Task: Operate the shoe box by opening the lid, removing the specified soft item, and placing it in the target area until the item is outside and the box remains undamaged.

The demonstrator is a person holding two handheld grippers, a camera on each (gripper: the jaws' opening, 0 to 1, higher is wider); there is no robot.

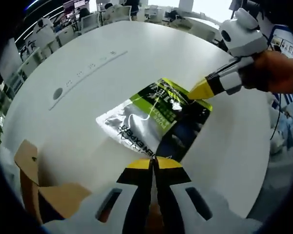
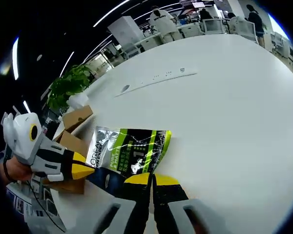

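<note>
Sachet (image 1: pixel 154 119) of soft foil, printed silver, green and black, lies flat on the white round worktop (image 1: pixel 88 73), outside the brown cardboard shoe box (image 1: pixel 49 195). In the left gripper view, the left claw (image 1: pixel 154 163) rises from the lower edge with its yellow-tipped jaws closed together, pinching the near dark edge of the sachet. The right claw (image 1: pixel 198 91) enters from the right, held by a hand (image 1: pixel 278 70); its yellow tips are pressed together on the far green corner of the sachet. In the right gripper view, the right claw (image 2: pixel 152 179) stands closed on the sachet's (image 2: pixel 129 151) lower edge, while the left claw (image 2: pixel 83 170) grips its left side. The shoe box (image 2: pixel 73 131), flaps open, sits at the worktop (image 2: pixel 224 97) edge just beside the sachet, near a green plant (image 2: pixel 68 85).
</note>
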